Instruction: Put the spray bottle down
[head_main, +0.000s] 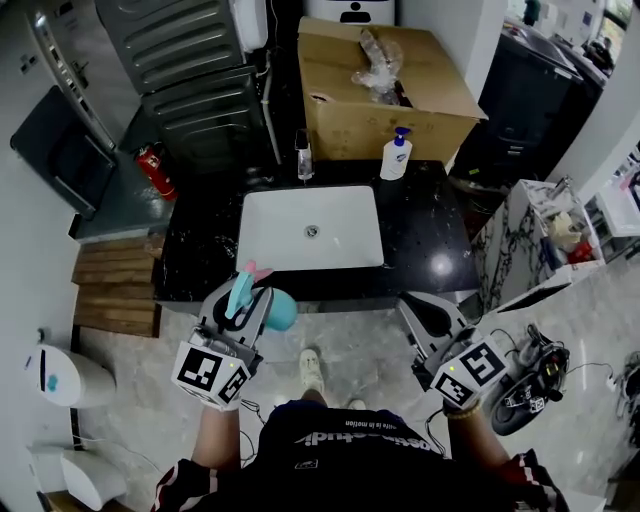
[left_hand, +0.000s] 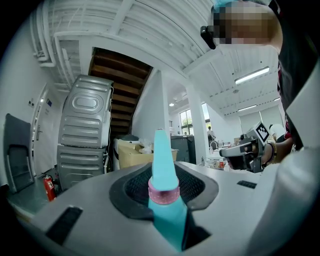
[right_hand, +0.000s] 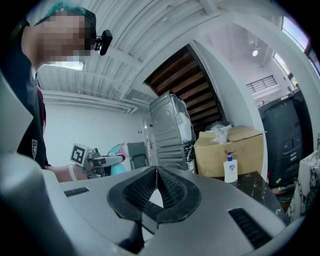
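Note:
A teal spray bottle (head_main: 279, 312) with a pink trigger is clamped in my left gripper (head_main: 246, 300), just in front of the black counter's (head_main: 432, 243) near edge, left of the white sink's (head_main: 310, 228) front. In the left gripper view the bottle's (left_hand: 165, 199) teal neck with its pink collar stands up between the pads. My right gripper (head_main: 426, 316) hangs off the counter's front right corner, shut and holding nothing; its pads meet at the tips (right_hand: 156, 171). The right gripper view also catches the left gripper (right_hand: 102, 160) with the bottle (right_hand: 119, 167) at its left.
A white pump soap bottle (head_main: 396, 155) and a faucet (head_main: 303, 155) stand behind the sink. Further back sits a cardboard box (head_main: 400, 95). A marble-topped stand (head_main: 530, 235) is at the right, wooden steps (head_main: 113, 285) and a red fire extinguisher (head_main: 155, 170) at the left.

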